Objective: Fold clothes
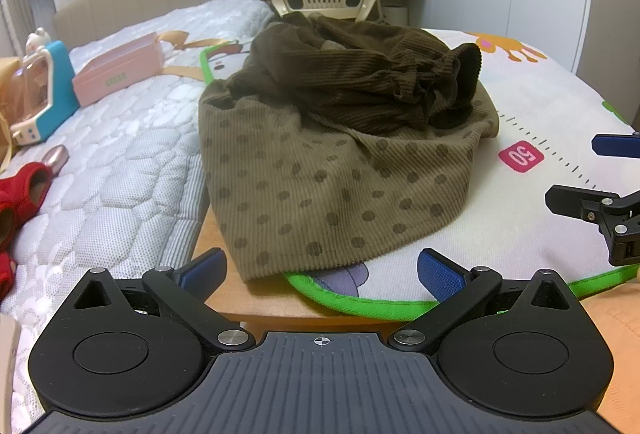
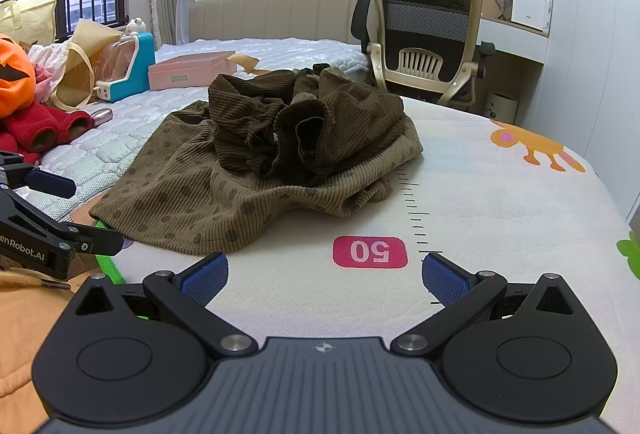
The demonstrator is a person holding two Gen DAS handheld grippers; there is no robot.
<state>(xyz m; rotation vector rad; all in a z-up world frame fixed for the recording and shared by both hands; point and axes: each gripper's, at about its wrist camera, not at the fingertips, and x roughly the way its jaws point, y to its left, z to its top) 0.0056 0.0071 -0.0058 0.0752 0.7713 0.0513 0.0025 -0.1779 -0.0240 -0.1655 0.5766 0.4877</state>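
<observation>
Hovering, both grippers (image 1: 320,270) (image 2: 324,274) spread wide, empty; crumpled corduroy garment (image 1: 340,153) looks soft, floppy; pinch hem corners near mat's (image 1: 520,105) front edge.

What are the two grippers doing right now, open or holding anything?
Left gripper: open, holding nothing, just short of the brown garment.
Right gripper: open, holding nothing, over the mat.

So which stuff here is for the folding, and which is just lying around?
For the folding:
brown dotted garment
left gripper, open
right gripper, open
play mat under the garment

Just lying around:
pink box
blue toy
red socks
office chair
pumpkin toy
</observation>
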